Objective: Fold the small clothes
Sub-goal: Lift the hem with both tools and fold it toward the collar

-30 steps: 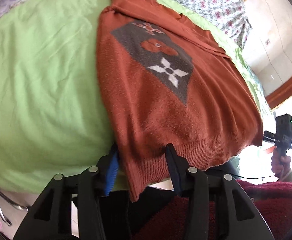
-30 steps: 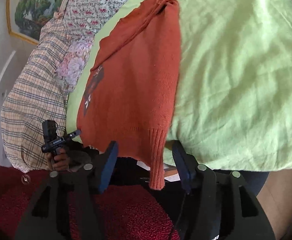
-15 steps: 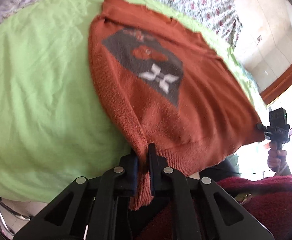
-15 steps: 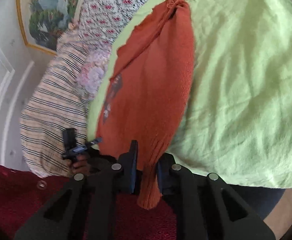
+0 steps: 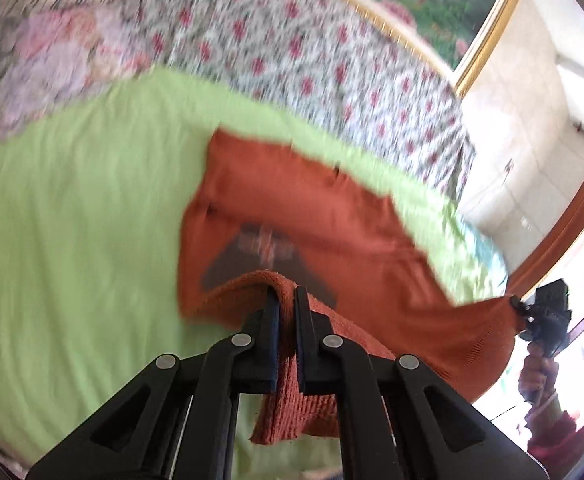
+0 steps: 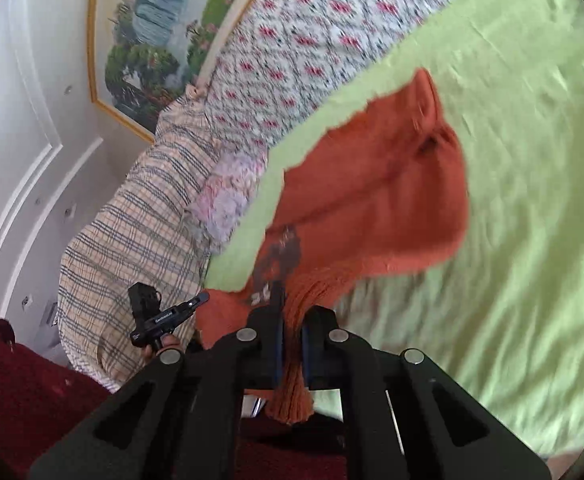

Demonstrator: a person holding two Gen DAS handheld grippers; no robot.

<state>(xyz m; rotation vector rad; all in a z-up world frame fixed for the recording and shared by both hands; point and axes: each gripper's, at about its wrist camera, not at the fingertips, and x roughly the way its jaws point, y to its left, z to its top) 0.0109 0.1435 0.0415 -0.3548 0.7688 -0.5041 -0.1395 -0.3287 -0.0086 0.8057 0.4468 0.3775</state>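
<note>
A rust-orange knitted sweater point(image 5: 311, 204) with a dark grey patterned patch lies on the green bed sheet point(image 5: 72, 220). My left gripper point(image 5: 286, 300) is shut on one corner of its ribbed hem, and the cloth hangs down between the fingers. The hem is lifted off the bed and stretches to the right, where the other gripper point(image 5: 515, 308) holds the far corner. In the right wrist view my right gripper point(image 6: 290, 312) is shut on the ribbed hem of the sweater point(image 6: 379, 200), and the left gripper point(image 6: 204, 298) pinches the other corner at the left.
A floral quilt point(image 5: 292, 40) and a pink flowered pillow point(image 5: 52, 60) lie at the head of the bed. A plaid blanket point(image 6: 140, 220) is heaped beside them. A framed landscape painting point(image 6: 152, 32) hangs on the wall. A person's dark red sleeve point(image 6: 20, 380) shows low in the right wrist view.
Both grippers went from open around the hem to shut on it. They then rose, lifting the hem off the bed edge so the lower part of the sweater bends up and over.
</note>
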